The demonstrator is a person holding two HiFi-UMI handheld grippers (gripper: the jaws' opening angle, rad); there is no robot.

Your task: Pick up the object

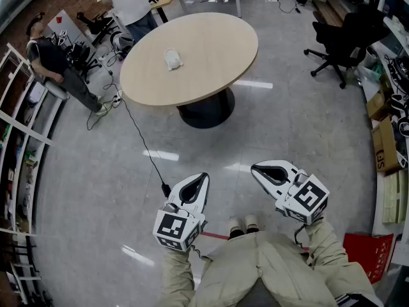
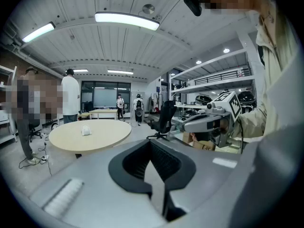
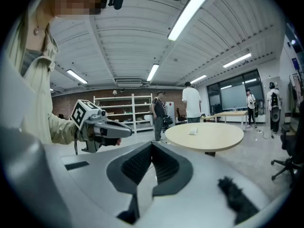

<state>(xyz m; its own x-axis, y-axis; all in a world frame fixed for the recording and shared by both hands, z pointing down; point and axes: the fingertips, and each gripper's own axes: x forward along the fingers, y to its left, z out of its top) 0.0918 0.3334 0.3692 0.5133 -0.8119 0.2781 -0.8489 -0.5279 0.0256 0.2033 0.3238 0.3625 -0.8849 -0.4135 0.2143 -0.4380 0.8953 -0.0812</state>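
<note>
A small white object (image 1: 172,58) lies on the round wooden table (image 1: 211,50), far ahead of me across the floor. It also shows on the table in the left gripper view as the white object (image 2: 86,130) and in the right gripper view as the white object (image 3: 193,132). My left gripper (image 1: 204,175) and right gripper (image 1: 254,167) hang side by side in front of my knees, well short of the table. Both are shut with nothing between the jaws. Each camera also sees its own closed pads, the left gripper (image 2: 151,144) and the right gripper (image 3: 152,146).
A black cable (image 1: 142,142) runs over the floor from the table toward my left gripper. A black office chair (image 1: 342,43) stands to the right of the table. Two people (image 1: 54,59) are at the far left by white shelving (image 1: 19,139). Cardboard boxes (image 1: 383,146) line the right wall.
</note>
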